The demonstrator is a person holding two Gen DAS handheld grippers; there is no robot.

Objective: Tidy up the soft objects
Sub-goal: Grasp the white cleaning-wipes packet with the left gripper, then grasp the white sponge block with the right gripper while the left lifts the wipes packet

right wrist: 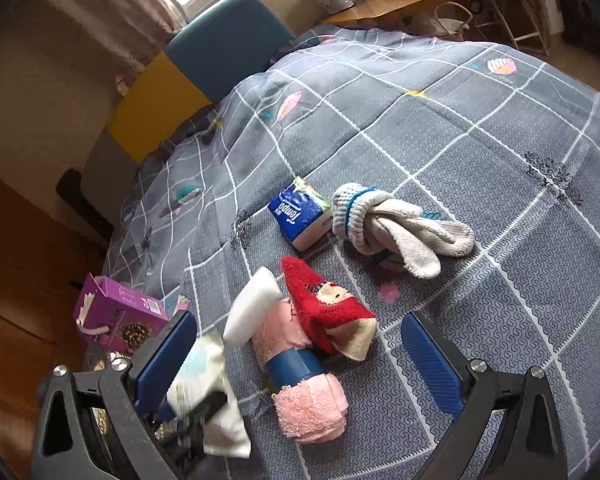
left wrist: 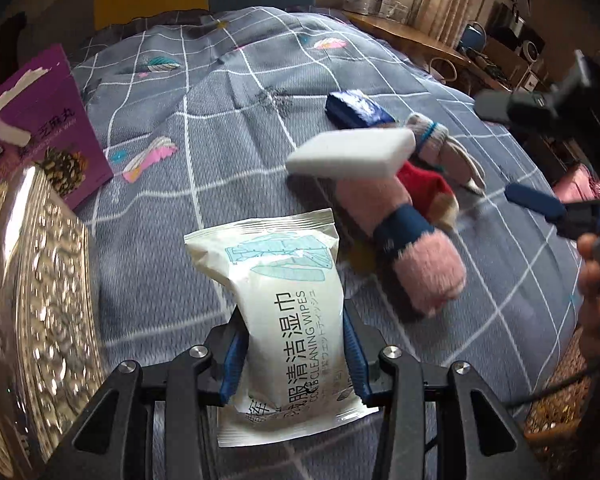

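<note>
Wipes pack (left wrist: 288, 312) sat clamped between the blue pads of the left tongs (left wrist: 292, 356), over the grey checked bedspread (left wrist: 228, 128) (printed side up). At its two o'clock lay a rolled pink towel (left wrist: 416, 256) with a white sponge (left wrist: 352, 154) leaning on it, a red sock (left wrist: 424, 186) beside. Farther, at one o'clock, were a blue tissue packet (left wrist: 356, 109) and pale socks (left wrist: 440, 140). The right tongs (right wrist: 300, 364) stood wide over the towel, holding nothing. A purple box (left wrist: 48, 120) stood at ten o'clock.
</note>
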